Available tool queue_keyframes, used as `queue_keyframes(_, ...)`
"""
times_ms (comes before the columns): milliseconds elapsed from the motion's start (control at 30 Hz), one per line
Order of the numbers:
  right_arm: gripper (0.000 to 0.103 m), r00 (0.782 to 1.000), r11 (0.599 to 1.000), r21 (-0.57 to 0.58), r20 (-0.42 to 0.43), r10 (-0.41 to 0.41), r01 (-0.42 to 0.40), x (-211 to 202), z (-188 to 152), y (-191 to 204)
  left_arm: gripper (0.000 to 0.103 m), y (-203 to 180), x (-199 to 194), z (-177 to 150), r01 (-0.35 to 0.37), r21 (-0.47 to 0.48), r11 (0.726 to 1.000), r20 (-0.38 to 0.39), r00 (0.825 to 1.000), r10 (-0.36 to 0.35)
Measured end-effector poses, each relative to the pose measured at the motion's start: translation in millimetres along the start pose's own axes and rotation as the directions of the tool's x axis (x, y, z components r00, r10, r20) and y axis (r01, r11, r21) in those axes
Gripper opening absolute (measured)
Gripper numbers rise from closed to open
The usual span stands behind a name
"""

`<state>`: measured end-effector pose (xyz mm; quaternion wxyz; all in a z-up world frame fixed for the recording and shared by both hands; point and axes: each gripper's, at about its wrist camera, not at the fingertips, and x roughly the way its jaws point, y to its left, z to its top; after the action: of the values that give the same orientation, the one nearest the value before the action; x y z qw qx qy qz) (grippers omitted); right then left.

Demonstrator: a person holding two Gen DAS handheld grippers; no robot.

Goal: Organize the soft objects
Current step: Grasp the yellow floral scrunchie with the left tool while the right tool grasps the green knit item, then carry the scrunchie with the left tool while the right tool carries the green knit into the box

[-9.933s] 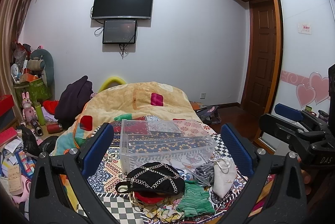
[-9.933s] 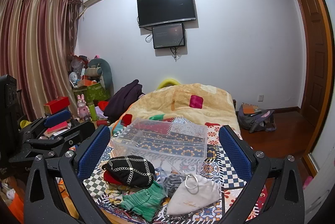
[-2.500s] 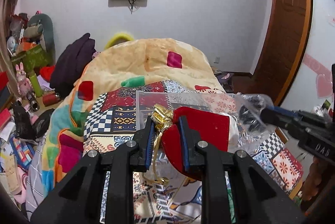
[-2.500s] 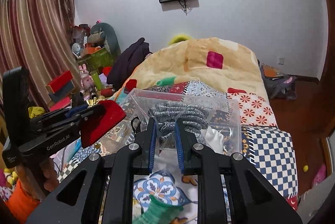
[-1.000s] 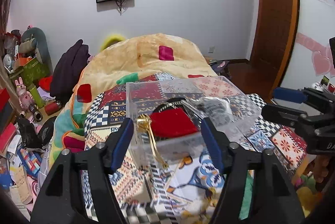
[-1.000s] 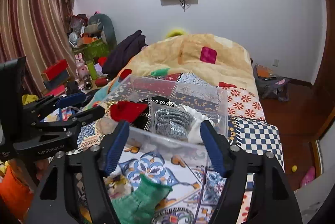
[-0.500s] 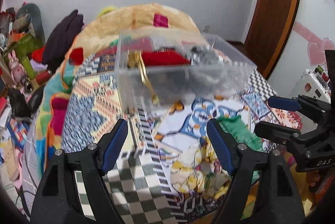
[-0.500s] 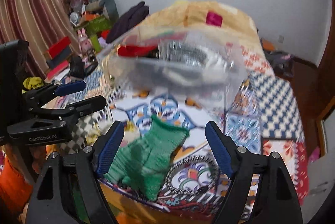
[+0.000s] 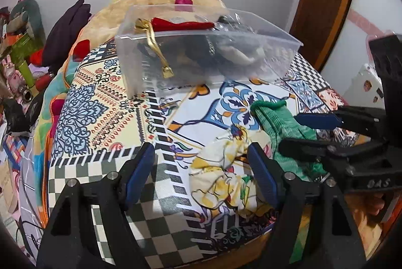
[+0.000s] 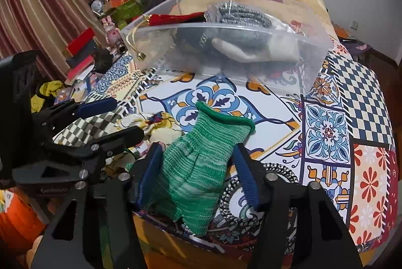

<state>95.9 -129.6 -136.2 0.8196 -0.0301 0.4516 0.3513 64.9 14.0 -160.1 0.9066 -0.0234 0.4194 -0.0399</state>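
Clutter along the left wall, a heap of toys and boxes [image 10: 83,48], sits beyond the bed's edge and plays no part. Next comes the left tool [image 9: 201,168], lowered to the patterned bedspread [image 9: 100,103] with its fingers spread wide; the yellow floral cloth [image 9: 223,178] lies crumpled between and under the blue pads, not yet pinched. Half a second ago this tool was higher and further back, so it has dropped onto its next item. Centre of the bed, the clear bin [image 9: 208,55] already holds the red pouch [image 9: 183,24], whose gold cord [image 9: 160,55] hangs over the front wall, and the grey bundle [image 10: 243,15], both carried there seconds earlier. That suggests the sorting is well along, with the floral cloth and the green knit glove [image 10: 198,166] apparently left to go in. To the right, the right tool [image 10: 198,171] has closed in around the glove: its pads flank the knit on both sides, jaws still apart, seemingly about to squeeze.

The right wrist view alone shows a black-and-white braided cord [image 10: 233,196] lying under the glove, and the pale bag [image 10: 246,53] inside the bin. The left wrist view shows the glove's cuff [image 9: 268,105] pointing toward the bin
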Motion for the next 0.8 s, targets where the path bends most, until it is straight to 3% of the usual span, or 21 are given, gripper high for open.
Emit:
queue_keyframes(200,0.017,1.000,1.000,0.001,0.000,0.004,-0.004,2,0,-1,0.046,-5,3,-5,0.002,0.029,1.000,-0.004,1.000,-0.002)
queue_keyframes(267,0.014,1.000,1.000,0.002,0.010,0.008,-0.008,0,0,-2,0.027,-6,3,-5,-0.001,0.040,0.999,-0.003,1.000,0.002)
queue_keyframes(367,0.012,0.999,1.000,0.006,0.028,0.017,-0.017,-2,3,-1,0.015,-4,2,-4,0.005,0.035,0.999,-0.001,1.000,-0.005)
queue_keyframes(500,0.012,0.998,1.000,0.003,0.061,0.020,-0.020,-11,7,1,0.011,0,-7,0,0.017,0.009,1.000,0.026,1.000,-0.017)
queue_keyframes(800,0.011,0.985,0.999,-0.021,0.173,-0.022,0.026,-44,28,6,0.011,0,-48,23,-0.031,0.017,0.999,0.169,0.985,0.028)
